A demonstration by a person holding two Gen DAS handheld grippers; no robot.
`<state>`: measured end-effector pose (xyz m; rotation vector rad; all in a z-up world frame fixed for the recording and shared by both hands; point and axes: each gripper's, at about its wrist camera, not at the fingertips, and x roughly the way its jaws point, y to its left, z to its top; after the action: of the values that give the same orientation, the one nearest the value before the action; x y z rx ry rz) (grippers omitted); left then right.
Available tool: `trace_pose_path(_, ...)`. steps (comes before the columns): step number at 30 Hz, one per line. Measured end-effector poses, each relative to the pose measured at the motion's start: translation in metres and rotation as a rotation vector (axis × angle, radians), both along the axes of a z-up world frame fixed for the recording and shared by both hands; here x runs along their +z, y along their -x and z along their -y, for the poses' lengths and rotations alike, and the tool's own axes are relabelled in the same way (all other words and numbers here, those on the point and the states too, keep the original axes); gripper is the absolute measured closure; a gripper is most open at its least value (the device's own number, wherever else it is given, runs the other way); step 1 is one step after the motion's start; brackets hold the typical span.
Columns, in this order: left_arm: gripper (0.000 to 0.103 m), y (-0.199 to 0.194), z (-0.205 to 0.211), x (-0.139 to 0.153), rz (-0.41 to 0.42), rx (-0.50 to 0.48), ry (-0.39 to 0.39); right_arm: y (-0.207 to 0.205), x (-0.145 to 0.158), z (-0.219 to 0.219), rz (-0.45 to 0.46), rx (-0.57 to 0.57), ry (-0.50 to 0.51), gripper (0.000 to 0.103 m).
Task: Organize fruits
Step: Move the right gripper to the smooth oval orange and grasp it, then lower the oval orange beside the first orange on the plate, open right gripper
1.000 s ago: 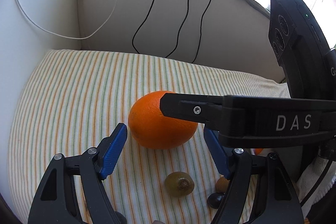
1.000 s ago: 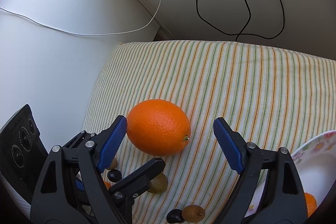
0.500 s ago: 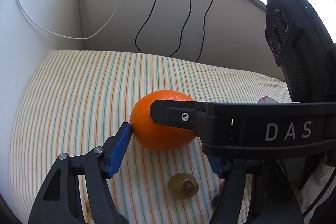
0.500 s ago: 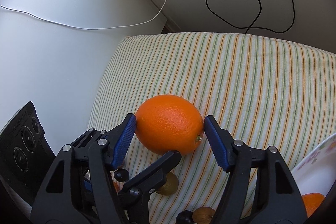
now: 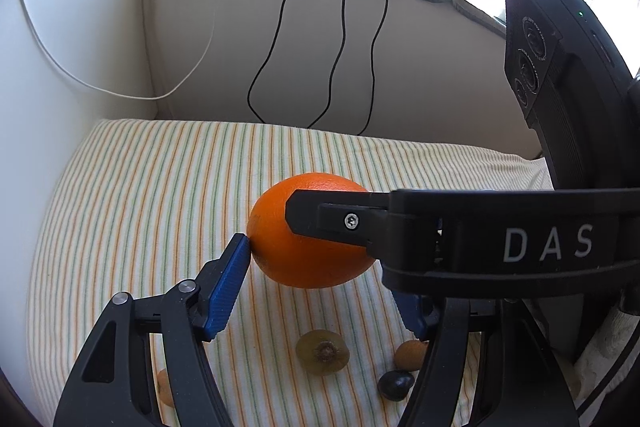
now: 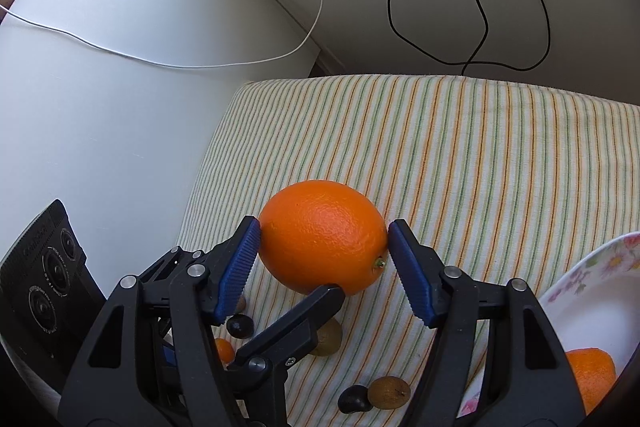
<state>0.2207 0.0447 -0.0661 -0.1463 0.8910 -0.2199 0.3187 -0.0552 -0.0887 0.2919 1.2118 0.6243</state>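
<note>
Both grippers closed in since earlier: right gripper and left gripper clamp orange.

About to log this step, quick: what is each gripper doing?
Left gripper: shut on the orange.
Right gripper: shut on the same orange.

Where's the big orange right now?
The big orange sits mid-frame in both wrist views, over the striped cloth, clamped between the right claw's blue pads, with the left claw touching it too; the green fruit lies nearer the camera.
</note>
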Motion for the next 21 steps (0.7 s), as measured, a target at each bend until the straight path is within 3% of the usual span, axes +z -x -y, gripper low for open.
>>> trace_pose_path(8,0.036,0.013,0.023,0.027,0.057,-0.023,-0.005,0.015,0.029,0.032,0.044,-0.022,-0.021,0.034)
trace_pose_path(21,0.036,0.019,0.098,0.050,0.104,-0.130,-0.010,0.041,0.062,0.118,0.091,-0.112,-0.018,0.034)
